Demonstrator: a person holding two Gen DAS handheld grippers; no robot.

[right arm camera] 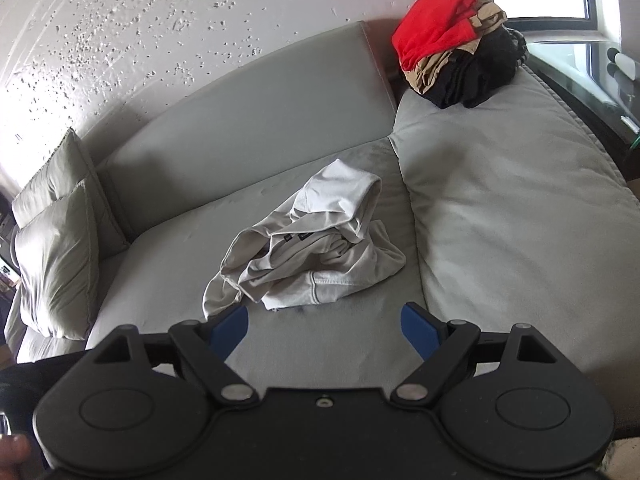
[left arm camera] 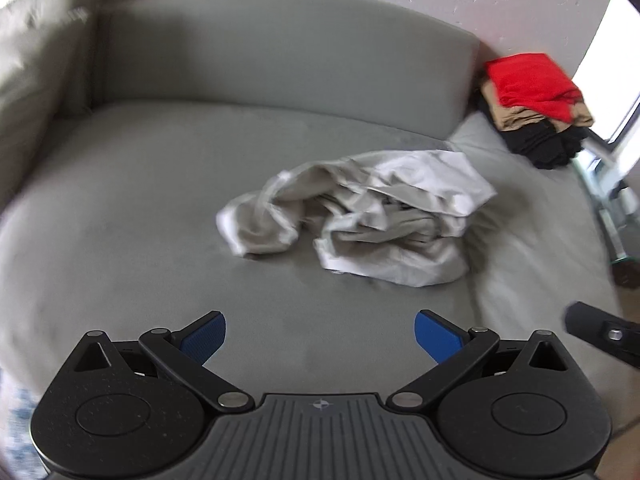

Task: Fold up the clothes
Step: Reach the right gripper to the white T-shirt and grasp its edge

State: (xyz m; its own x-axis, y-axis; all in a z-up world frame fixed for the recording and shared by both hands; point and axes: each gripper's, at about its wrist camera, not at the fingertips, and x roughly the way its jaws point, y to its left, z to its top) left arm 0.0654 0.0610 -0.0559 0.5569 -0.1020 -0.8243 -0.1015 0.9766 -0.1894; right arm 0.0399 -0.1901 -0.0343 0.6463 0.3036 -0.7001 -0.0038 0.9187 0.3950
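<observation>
Crumpled white garment lies mid-sofa, at twelve o'clock from both released claws, left claw and right claw; the right looks nearer.

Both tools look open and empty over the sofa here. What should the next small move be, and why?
Probably bring both tools forward and down to the crumpled white garment and pinch an edge to spread it flat. The left tool and right tool are open and hold nothing, the garment lies bunched on the grey sofa, and the stack of clothes sits apart.
</observation>
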